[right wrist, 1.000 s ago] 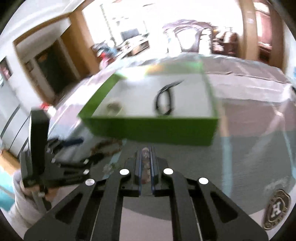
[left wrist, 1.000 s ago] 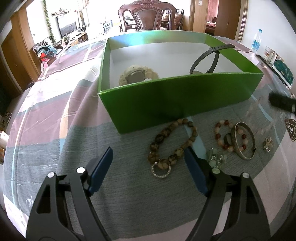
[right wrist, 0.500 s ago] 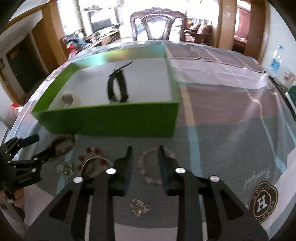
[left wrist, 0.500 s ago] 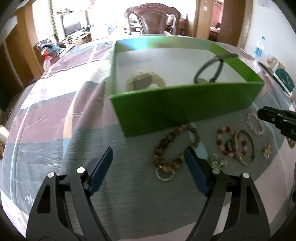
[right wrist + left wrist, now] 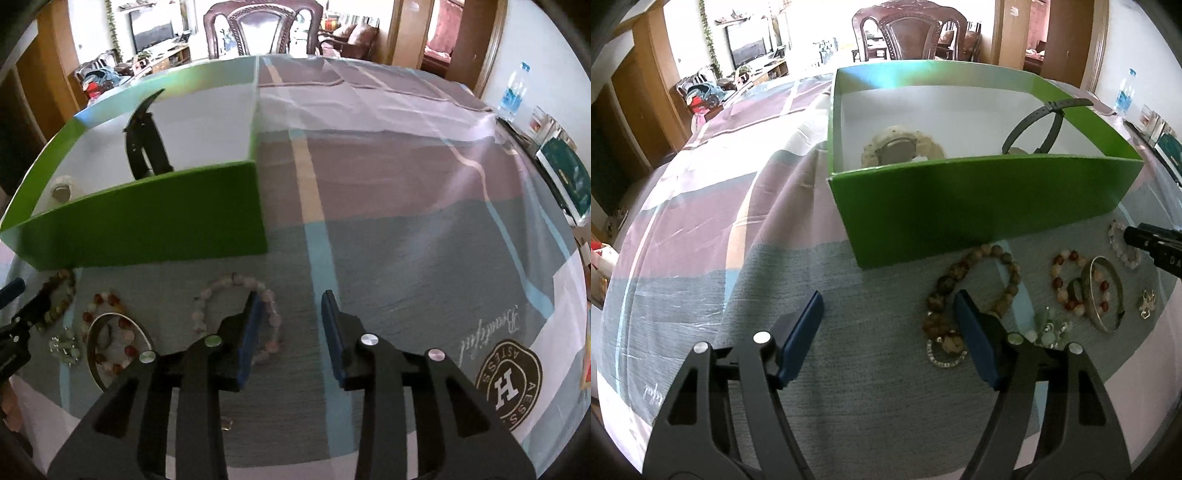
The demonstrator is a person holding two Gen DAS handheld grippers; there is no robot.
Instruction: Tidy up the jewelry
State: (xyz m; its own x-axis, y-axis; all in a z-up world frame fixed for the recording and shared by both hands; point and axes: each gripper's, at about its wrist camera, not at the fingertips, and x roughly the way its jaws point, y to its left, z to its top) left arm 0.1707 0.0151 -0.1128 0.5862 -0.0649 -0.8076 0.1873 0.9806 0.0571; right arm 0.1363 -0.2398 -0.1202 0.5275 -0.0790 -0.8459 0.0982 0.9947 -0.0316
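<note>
I count two pieces in the green box [image 5: 979, 206], four bracelets on the table [image 5: 406, 236]. Left gripper [image 5: 888, 308] fingers closing, right gripper [image 5: 291, 317] fingers opening, both empty. Cloth logo [image 5: 508, 384]: "H".

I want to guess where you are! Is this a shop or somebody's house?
Most likely somebody's house, a dining room opening onto a living room. A carved wooden chair stands at a cloth-covered table, and a television sits on a low cabinet beyond.

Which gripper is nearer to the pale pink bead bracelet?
Right. The right gripper is opening beside the pale pink bead bracelet, one finger over it; the left gripper is farther away.
</note>
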